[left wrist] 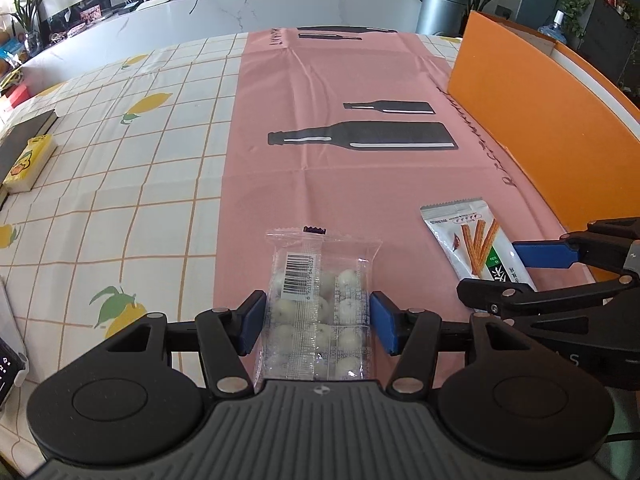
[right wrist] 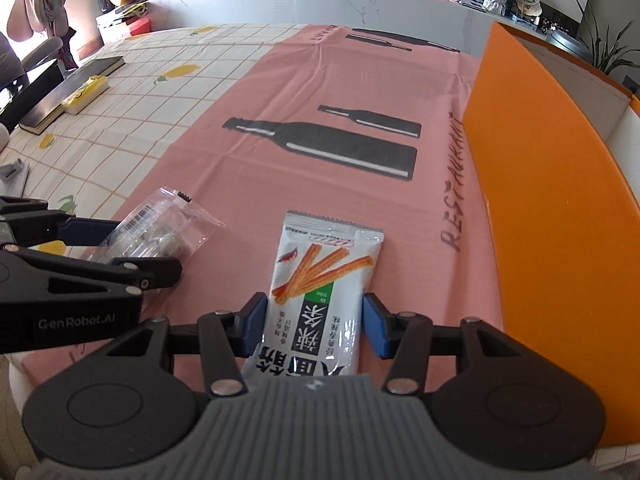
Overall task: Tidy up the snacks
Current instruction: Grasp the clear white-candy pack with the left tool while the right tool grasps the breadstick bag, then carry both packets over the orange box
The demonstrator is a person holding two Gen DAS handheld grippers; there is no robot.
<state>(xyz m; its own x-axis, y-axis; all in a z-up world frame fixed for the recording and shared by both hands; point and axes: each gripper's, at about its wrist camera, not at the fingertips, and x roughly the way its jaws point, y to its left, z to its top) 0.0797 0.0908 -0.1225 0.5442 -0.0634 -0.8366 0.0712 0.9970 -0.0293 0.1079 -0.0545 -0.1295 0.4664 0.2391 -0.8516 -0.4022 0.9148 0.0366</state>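
Observation:
My left gripper [left wrist: 318,314] is shut on a clear packet of white round sweets [left wrist: 316,280], its blue pads pressing both side edges. The packet juts forward over the pink mat [left wrist: 340,168]. In the right wrist view my right gripper [right wrist: 314,320] is shut on a white packet printed with orange sticks [right wrist: 320,272], pads on its two sides. Each gripper shows in the other's view: the right gripper [left wrist: 520,276] with the stick packet [left wrist: 472,236] at the right, and the left gripper [right wrist: 128,248] with the clear packet [right wrist: 160,224] at the left. They sit side by side.
An open orange box [left wrist: 540,120] [right wrist: 540,200] stands along the right side of the mat. A yellow tissue pack [left wrist: 28,164] [right wrist: 86,94] and a dark book [right wrist: 68,88] lie at the far left on the lemon-print tablecloth [left wrist: 140,160]. A white counter runs behind the table.

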